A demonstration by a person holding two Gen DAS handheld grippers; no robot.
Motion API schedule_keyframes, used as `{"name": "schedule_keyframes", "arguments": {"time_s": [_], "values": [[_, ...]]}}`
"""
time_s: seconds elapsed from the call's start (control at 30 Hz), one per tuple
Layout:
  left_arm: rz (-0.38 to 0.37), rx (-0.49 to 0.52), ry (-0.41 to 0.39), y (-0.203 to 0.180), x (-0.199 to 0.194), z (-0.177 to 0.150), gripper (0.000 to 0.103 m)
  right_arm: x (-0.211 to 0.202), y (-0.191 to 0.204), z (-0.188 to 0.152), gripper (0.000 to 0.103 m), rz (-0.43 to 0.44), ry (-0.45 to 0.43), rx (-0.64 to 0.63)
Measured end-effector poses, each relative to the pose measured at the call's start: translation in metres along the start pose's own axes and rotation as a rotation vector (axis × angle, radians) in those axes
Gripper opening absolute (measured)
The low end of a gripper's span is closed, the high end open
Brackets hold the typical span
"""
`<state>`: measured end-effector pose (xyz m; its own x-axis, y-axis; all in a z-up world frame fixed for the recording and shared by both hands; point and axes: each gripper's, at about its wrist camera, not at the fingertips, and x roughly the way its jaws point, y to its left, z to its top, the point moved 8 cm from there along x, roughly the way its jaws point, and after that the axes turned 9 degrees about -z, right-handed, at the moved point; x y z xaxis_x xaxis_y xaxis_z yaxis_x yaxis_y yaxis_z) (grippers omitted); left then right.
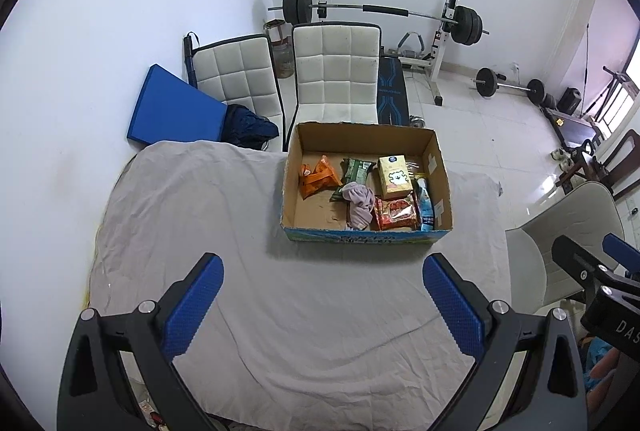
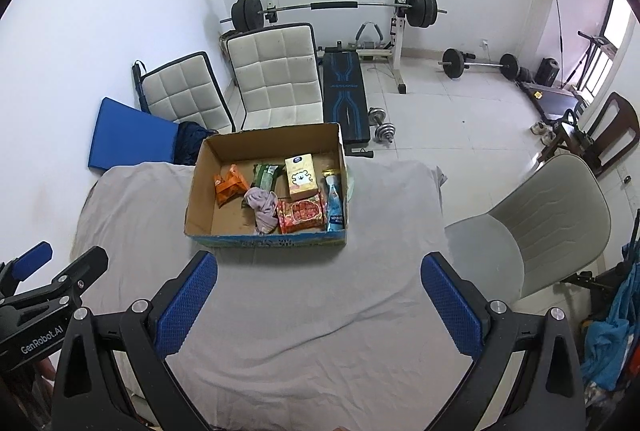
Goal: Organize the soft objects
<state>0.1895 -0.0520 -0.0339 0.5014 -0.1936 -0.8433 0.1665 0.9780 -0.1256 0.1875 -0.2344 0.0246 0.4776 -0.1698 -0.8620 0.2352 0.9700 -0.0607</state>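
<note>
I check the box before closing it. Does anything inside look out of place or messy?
Only the pink cloth looks untidy: it lies crumpled in the cardboard box, partly over the green packet. Nothing looks spilled or damaged.

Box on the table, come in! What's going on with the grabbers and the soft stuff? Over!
Left gripper open, empty. Right gripper open, empty. Pink cloth and snack packets in the cardboard box. Nothing in the way on the sheet.
</note>
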Motion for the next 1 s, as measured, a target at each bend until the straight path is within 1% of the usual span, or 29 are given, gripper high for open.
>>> {"name": "schedule_keyframes", "arguments": {"time_s": [0.23,0.5,1.0], "values": [[0.015,0.006,-0.016,0.000,0.006,0.010,0.102,0.008,0.007,0.008,0.103,-0.007,-0.003,-0.016],[0.015,0.004,-0.023,0.000,0.007,0.014,0.102,0.011,0.011,0.014,0.103,-0.010,-0.017,-0.031],[0.017,0.004,-0.028,0.001,0.006,0.017,0.102,0.006,0.011,0.011,0.103,-0.009,-0.027,-0.035]]}}
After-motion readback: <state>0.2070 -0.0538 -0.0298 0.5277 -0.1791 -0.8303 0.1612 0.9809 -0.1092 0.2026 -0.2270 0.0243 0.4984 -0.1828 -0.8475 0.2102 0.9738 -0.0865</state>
